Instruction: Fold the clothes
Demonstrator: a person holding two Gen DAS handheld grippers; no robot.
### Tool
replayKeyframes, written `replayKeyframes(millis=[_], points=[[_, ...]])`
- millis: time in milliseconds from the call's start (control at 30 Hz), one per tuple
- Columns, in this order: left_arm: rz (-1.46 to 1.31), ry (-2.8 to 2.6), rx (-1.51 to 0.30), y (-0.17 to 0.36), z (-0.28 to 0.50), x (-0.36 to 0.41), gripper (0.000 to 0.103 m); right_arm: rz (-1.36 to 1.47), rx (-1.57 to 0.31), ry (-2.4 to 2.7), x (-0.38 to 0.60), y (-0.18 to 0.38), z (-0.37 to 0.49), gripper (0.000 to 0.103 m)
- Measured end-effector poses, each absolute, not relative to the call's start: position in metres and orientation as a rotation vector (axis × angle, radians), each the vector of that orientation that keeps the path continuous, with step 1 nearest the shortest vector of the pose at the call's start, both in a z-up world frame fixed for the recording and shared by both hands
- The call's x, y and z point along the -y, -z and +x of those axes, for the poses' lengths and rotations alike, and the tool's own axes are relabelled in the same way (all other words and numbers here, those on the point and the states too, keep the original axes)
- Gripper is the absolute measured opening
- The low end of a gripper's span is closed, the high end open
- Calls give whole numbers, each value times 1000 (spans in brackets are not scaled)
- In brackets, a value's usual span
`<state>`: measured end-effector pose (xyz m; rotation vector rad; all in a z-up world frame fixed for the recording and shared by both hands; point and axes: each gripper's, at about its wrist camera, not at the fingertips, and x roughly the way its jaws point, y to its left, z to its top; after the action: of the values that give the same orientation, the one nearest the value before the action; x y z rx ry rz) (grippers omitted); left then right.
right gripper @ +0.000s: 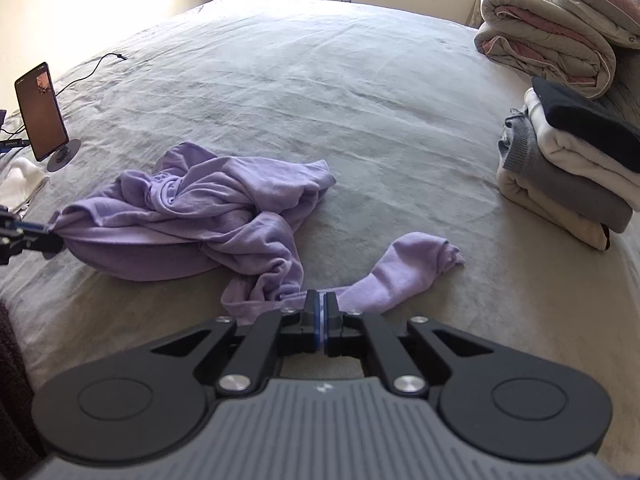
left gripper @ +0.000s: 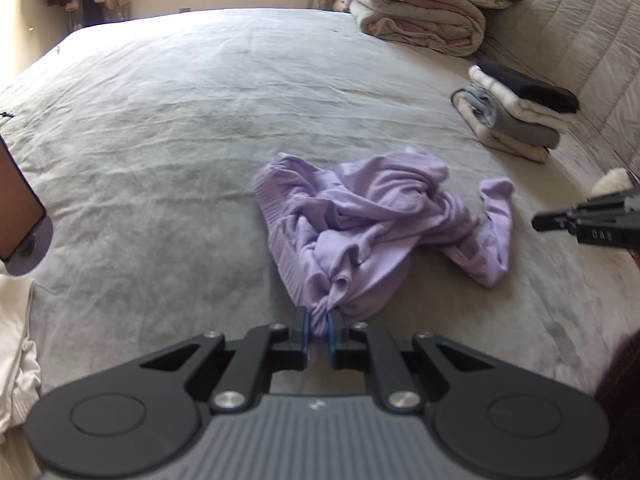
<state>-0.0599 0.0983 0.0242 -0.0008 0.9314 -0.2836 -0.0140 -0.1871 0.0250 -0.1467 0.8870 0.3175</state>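
Lilac knit fabric is pinched between the blue pads of the left claw (left gripper: 319, 322), whose jaws are closed on a gathered bunch of the purple garment (left gripper: 360, 216) at its near edge. From that bunch a ribbed hem is seen running up the garment's left side, and the rest lies crumpled in twisted folds on the grey bed cover (left gripper: 160, 128). A sleeve (left gripper: 494, 232) is draped off to the right, looping down and back up to its cuff.

In the right wrist view, the right claw (right gripper: 321, 312) is shown with its jaws drawn fully together, and a thin strip of the lilac fabric is caught between the pads, where the sleeve meets the twisted body of the garment. The sleeve's cuff end is laid flat on the cover just beyond and to the right of the pads. The left claw's tip is seen at the far left edge of this view, clamped on the garment's other end, so the garment is held at two places well apart, with its bulk sagging on the bed between them.

Further back, a phone on a round stand (right gripper: 42, 120) is propped upright at the left edge of the bed, with a white cloth (right gripper: 20, 182) beside it and a black cable (right gripper: 92, 66) trailing behind. On the right, a stack of folded clothes (right gripper: 568, 168) in cream, grey and black is placed near the headboard (left gripper: 580, 40). Beyond it, folded quilts (right gripper: 552, 36) are piled in the far corner.
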Motion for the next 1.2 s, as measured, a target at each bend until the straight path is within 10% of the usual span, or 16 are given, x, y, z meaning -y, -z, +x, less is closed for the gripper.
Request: replayKeyframes(millis=[267,500,1200], points=[[-17,365,-994,-13,-68,-98,11,-117,-930,-321,189,-21,-14,6],[-102,349,-955,-21,-51,-111,49,-128,-933,-324,178,-21,-4,44],[-341,130,-955,25,84,-147,53,94,-821,-257,179,13,74,44]])
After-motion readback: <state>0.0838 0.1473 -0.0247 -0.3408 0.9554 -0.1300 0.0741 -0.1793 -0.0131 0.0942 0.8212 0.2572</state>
